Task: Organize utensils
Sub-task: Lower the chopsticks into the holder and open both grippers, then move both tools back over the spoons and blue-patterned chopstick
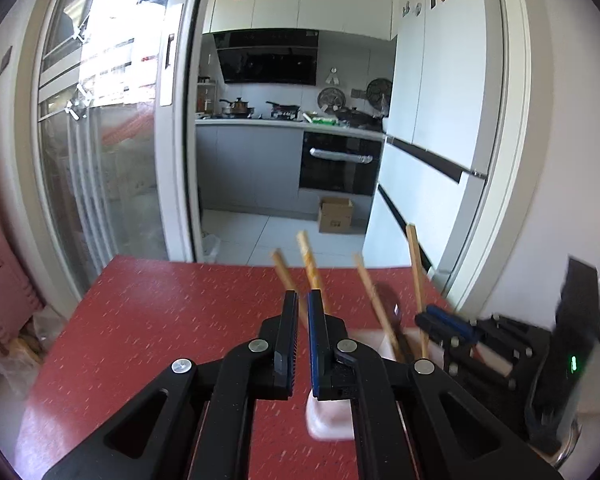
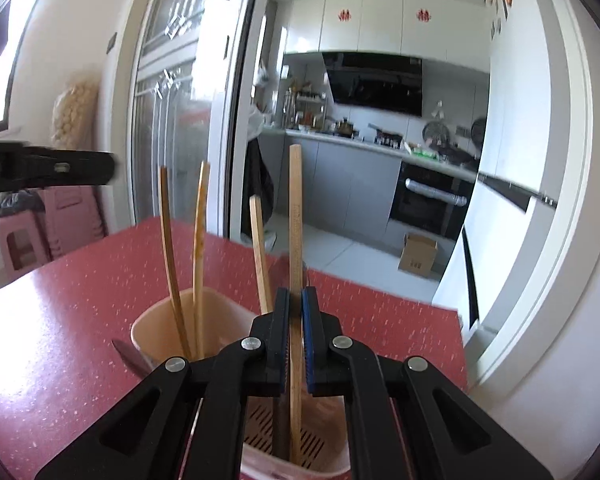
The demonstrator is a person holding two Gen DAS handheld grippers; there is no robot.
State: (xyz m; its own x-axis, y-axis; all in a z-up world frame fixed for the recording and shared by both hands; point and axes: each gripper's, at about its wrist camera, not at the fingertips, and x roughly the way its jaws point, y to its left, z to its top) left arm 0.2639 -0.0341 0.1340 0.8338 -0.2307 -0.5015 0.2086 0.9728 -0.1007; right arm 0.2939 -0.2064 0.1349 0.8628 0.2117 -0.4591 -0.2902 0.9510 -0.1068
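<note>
Red counter w/ pink holder. Right gripper jaws clamp one upright chopstick, tip directly over the holder. Left gripper jaws closed, empty.

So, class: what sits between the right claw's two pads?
One chopstick, standing upright, its lower end inside the holder. The right wrist view shows the right claw shut on it.

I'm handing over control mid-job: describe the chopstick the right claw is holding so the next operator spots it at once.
On the red table stands a pale utensil holder with wooden chopsticks upright in it. The held chopstick is the tallest in the right wrist view, nearly vertical, and the only one pinched in the right claw.
</note>
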